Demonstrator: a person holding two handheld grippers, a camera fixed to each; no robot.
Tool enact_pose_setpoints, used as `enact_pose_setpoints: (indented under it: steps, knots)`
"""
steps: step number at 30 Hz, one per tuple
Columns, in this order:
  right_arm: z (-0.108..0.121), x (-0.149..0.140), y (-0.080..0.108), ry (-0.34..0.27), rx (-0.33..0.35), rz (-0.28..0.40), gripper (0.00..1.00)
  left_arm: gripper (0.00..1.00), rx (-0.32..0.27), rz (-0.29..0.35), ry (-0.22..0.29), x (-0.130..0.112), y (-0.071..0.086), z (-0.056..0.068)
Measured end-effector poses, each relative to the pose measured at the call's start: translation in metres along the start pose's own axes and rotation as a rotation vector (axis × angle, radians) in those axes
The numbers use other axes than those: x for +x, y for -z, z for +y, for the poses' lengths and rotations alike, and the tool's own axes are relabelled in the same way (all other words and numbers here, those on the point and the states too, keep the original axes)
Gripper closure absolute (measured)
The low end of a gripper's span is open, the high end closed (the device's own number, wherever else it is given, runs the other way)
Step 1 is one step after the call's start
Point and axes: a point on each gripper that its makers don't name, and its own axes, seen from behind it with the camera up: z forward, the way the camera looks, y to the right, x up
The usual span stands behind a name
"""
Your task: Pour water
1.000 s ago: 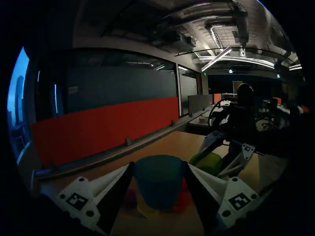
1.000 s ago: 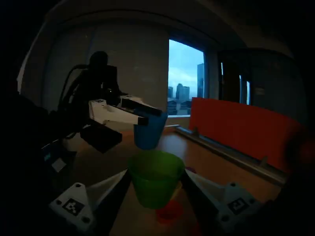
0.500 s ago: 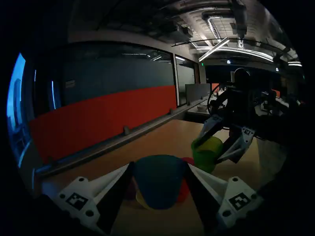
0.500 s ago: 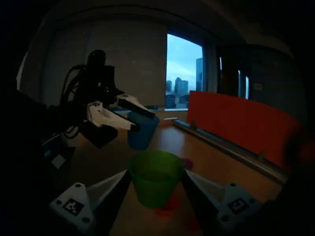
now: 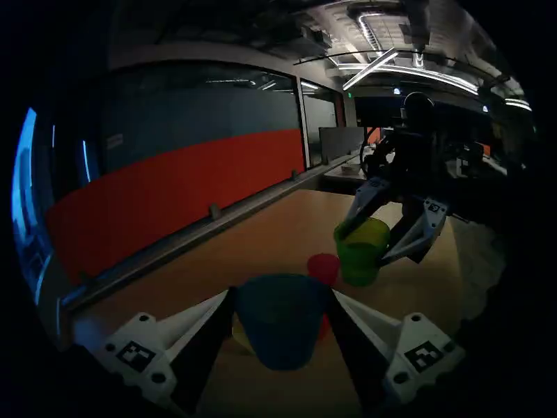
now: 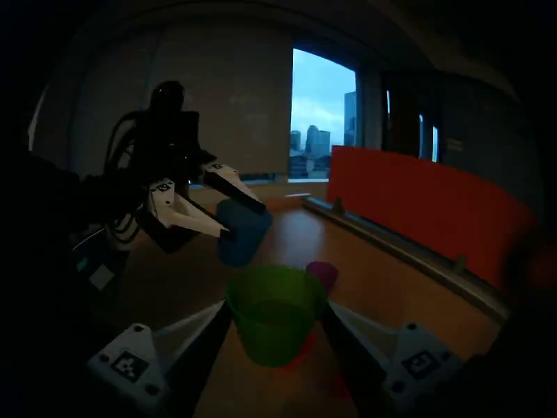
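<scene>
My left gripper (image 5: 282, 298) is shut on a blue cup (image 5: 281, 327), held upright above the wooden table (image 5: 278, 237). In the right gripper view the same blue cup (image 6: 241, 233) leans a little between the left gripper's (image 6: 244, 221) white fingers. My right gripper (image 6: 276, 304) is shut on a translucent green cup (image 6: 275, 324). The left gripper view shows that green cup (image 5: 361, 252) clamped by the right gripper (image 5: 361, 244), off the table, to the right of and beyond the blue cup. The two cups are apart. I cannot tell how much water either one holds.
A small red cup (image 5: 324, 267) stands on the table between the two held cups, and a yellowish piece (image 5: 240, 336) lies under the blue one. A small purple cup (image 6: 322, 274) stands behind the green cup. An orange partition (image 5: 174, 188) with a rail runs along the table's far edge.
Both views now look further down at the table. The red and purple cups have come out from behind the held cups. The blue cup has sunk and leans more.
</scene>
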Motion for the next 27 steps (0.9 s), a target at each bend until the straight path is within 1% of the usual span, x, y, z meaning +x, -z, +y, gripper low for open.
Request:
enact_pose_setpoints:
  steps: [9, 27]
  knots:
    - [0.004, -0.009, 0.003, 0.001, -0.003, -0.027, 0.04, 0.11, -0.01, -0.042, -0.004, -0.019, -0.007, 0.003]
    - [0.011, -0.034, 0.001, -0.018, -0.006, -0.085, 0.04, 0.11, -0.057, -0.129, -0.008, -0.059, -0.023, 0.014]
